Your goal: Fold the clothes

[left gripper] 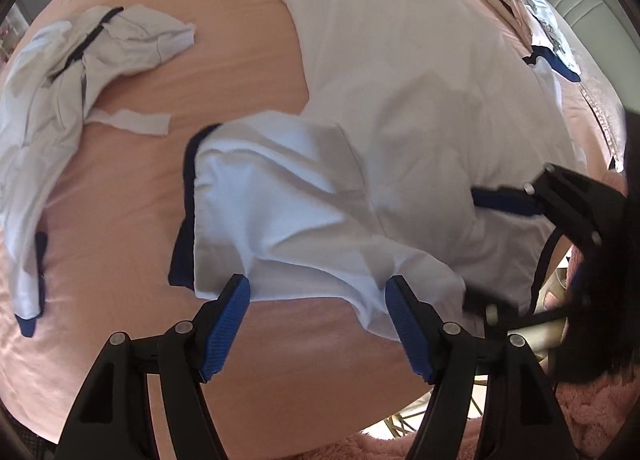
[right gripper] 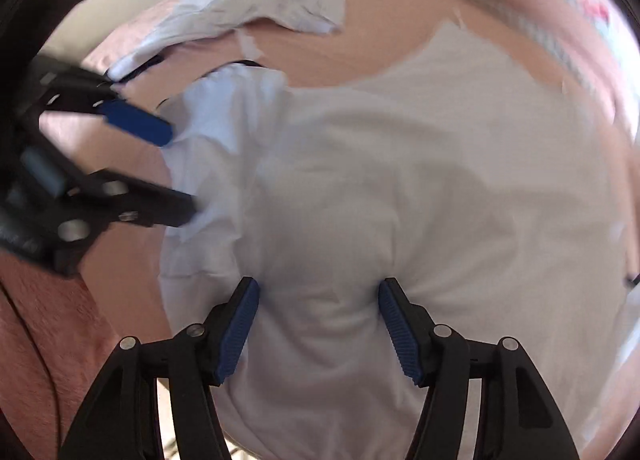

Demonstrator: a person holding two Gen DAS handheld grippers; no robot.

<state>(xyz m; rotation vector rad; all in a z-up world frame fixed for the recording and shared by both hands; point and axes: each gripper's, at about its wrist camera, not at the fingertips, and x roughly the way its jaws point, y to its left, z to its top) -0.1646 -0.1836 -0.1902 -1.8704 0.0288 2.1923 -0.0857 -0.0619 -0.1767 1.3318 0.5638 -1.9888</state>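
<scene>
- We see a white shirt point(left gripper: 400, 99) spread across a pink bed sheet point(left gripper: 240, 71), its body lying mostly flat and reaching towards the far side of the bed.
- Its near sleeve point(left gripper: 280, 199) is folded in over the body; the sleeve has a dark blue cuff point(left gripper: 188, 195) along its left edge.
- Our left gripper point(left gripper: 318, 292) points steeply down over the near edge of that sleeve. Its jaws stand wide apart, with a fold of white cloth lying between the blue pads, which do not press on it.
- Our right gripper point(right gripper: 319, 292) points down over the body of the shirt point(right gripper: 400, 179). Its jaws are also wide apart, the cloth bunching slightly between the pads but not pinched.
- In the left wrist view the right gripper point(left gripper: 520, 199) shows at the right edge, over the shirt.
- In the right wrist view the left gripper point(right gripper: 176, 171) shows at the left, at the sleeve's edge.
- A second pale garment point(left gripper: 80, 79) with dark trim lies crumpled on the sheet, well apart from the shirt, on the left.
- A fluffy pink rug point(left gripper: 580, 420) shows below the bed's edge.
</scene>
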